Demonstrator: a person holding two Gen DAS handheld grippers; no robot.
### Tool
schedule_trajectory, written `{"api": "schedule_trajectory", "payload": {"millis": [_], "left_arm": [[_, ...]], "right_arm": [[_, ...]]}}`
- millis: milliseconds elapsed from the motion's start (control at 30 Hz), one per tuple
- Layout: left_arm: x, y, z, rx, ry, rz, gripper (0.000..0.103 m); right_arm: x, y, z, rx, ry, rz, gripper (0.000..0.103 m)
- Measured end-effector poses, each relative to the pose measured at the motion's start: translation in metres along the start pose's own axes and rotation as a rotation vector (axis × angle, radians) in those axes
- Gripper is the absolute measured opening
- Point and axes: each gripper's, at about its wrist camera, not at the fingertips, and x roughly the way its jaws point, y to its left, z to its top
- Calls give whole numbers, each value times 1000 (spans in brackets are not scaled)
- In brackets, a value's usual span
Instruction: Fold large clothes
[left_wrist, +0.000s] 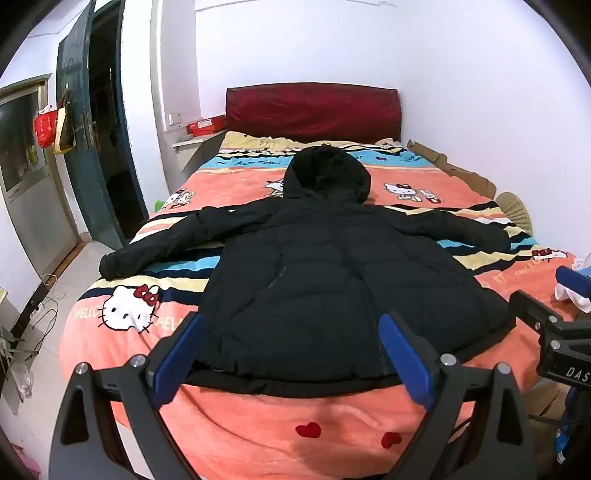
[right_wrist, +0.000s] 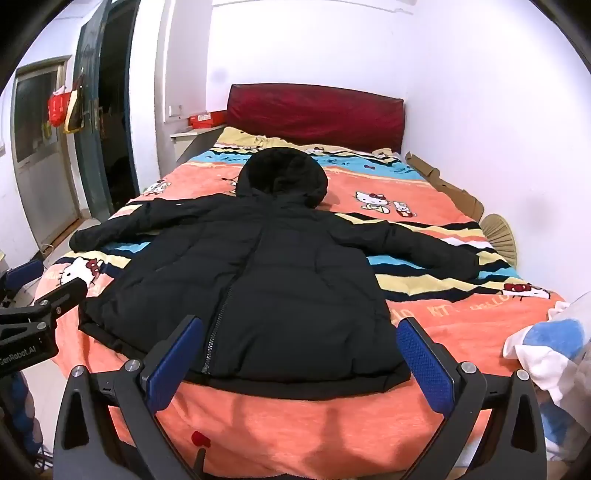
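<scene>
Jacket: black hooded puffer jacket (left_wrist: 332, 273) (right_wrist: 251, 280), spread flat across the bed, front up, zipper (right_wrist: 218, 325) running from hem toward collar
Hood: black hood (left_wrist: 327, 171) (right_wrist: 282, 173), lying flat above the shoulders, pointing toward the headboard
Sleeves: both stretched out sideways; left sleeve (left_wrist: 162, 240) (right_wrist: 122, 225) reaching the bed's door-side edge, right sleeve (left_wrist: 454, 225) (right_wrist: 417, 243) reaching toward the wall side
Hem: at the near edge of the bed, just beyond both pairs of fingers
Left gripper: (left_wrist: 291, 354), blue-padded fingers (left_wrist: 177, 358) spread wide, released, grasping nothing, hovering at the hem's left half
Right gripper: (right_wrist: 299, 358), blue-padded fingers (right_wrist: 424, 365) spread wide, released, grasping nothing, hovering at the hem's right half
Blanket: orange Hello Kitty blanket (left_wrist: 258, 424) (right_wrist: 461, 206) with blue, cream and black stripes, covering the bed under the jacket
Headboard: dark red padded headboard (left_wrist: 314, 109) (right_wrist: 316, 114) against the white wall
Door: dark green door (left_wrist: 77, 140) (right_wrist: 88, 122), standing open on the left, red bag (left_wrist: 44, 129) (right_wrist: 59, 109) hanging on it
Cardboard: flattened cardboard (left_wrist: 454, 170) (right_wrist: 443, 184) between bed and right wall
Cloth: white and blue cloth (right_wrist: 550, 350) on the bed's near right corner
</scene>
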Motion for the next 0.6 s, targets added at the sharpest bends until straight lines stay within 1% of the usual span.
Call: {"api": "schedule_trajectory", "payload": {"millis": [267,300,433,600], "left_arm": [[0,-3,0,0,-5,-1,96],[1,-4,-1,-1,-5,0,96],[1,-2,-1,-1,1,-7,96],[4,-3,-2,0,10,-15,96]], "right_arm": [[0,-8,0,11,-4,17,103],[0,0,1,-8,2,-4,103],[1,5,0,-12,0,-8,103],[3,-9,1,-4,9,-6,103]]}}
